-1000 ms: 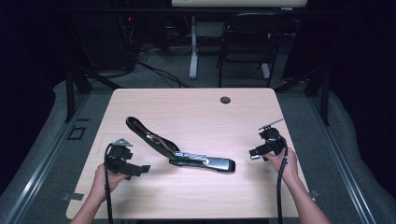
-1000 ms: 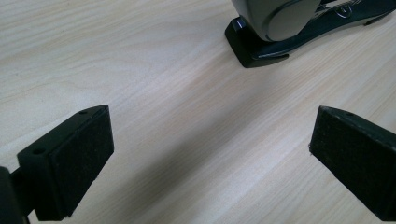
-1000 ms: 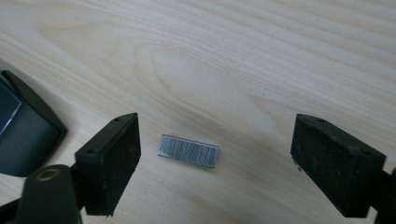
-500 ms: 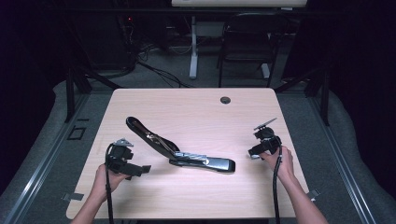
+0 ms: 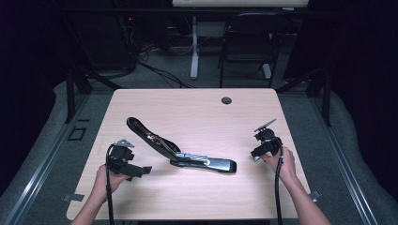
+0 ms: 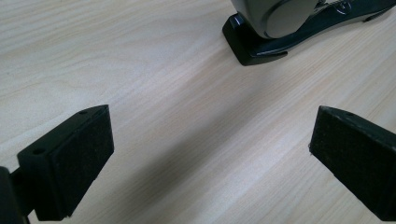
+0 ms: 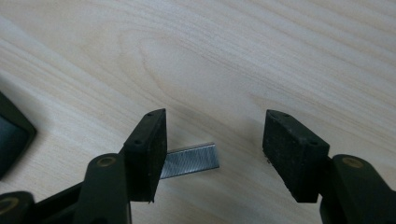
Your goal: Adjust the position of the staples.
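Note:
A black and silver stapler (image 5: 187, 157) lies swung wide open in the middle of the wooden table (image 5: 197, 112); its base end (image 6: 261, 32) is ahead of my left gripper. My left gripper (image 5: 141, 169) (image 6: 215, 154) rests low at the front left, open wide over bare wood. A short strip of staples (image 7: 191, 161) lies flat on the table between the jaws of my right gripper (image 7: 217, 144) (image 5: 256, 153). Those jaws have just been closing. One end of the strip is by the left pad (image 7: 154, 144), while the right pad (image 7: 287, 149) stands apart from it.
A round cable hole (image 5: 226, 100) sits near the table's far edge. Beyond the table are a chair (image 5: 246, 47), a desk leg and cables on the floor. The table's right edge lies close to my right hand (image 5: 281, 161).
My right gripper has tipped and edged slightly left, toward the stapler. The left gripper and the stapler have stayed put.

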Available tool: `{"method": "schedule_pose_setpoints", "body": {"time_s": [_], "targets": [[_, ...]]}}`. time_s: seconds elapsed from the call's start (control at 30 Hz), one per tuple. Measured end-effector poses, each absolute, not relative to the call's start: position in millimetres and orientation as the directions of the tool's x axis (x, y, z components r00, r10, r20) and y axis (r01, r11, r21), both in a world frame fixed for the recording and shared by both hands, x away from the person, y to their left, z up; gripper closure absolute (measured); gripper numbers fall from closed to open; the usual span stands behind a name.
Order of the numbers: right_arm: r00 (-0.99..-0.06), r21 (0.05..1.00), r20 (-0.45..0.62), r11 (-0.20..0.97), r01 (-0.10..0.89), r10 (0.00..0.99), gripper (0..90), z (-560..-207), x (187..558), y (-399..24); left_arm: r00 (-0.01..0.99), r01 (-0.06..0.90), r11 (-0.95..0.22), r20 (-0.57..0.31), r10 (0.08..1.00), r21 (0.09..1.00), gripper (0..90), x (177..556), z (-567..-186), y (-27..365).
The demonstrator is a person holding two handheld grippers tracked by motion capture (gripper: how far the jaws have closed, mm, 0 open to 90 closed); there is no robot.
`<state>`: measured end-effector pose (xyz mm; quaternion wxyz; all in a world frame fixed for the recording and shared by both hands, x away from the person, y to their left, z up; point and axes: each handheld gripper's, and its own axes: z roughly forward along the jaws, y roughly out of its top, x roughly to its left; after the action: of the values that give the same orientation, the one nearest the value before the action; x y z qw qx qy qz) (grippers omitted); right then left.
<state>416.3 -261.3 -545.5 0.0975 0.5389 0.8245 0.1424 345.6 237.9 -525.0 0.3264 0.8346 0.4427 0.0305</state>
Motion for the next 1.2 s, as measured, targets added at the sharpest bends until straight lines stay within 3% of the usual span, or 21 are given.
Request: {"method": "schedule_pose_setpoints", "body": {"time_s": [0.43, 0.93, 1.2], "targets": [[-0.402, 0.276, 0.004, 0.386, 0.880, 0.916, 51.4, -542.3, 415.0, -261.2, 0.610, 0.715, -0.400, -0.231, 0.758, 0.573, 0.0, 345.5, -525.2, 237.1], [-0.414, 0.250, 0.023, 0.396, 0.884, 0.910, 77.5, -542.9, 414.5, -261.2, 0.614, 0.715, -0.405, -0.235, 0.754, 0.570, 0.0, 345.7, -525.4, 236.0], [-0.430, 0.271, 0.023, 0.409, 0.872, 0.902, 77.9, -536.2, 412.9, -262.7, 0.614, 0.714, -0.404, -0.234, 0.754, 0.572, 0.0, 346.0, -525.4, 236.0]]}}
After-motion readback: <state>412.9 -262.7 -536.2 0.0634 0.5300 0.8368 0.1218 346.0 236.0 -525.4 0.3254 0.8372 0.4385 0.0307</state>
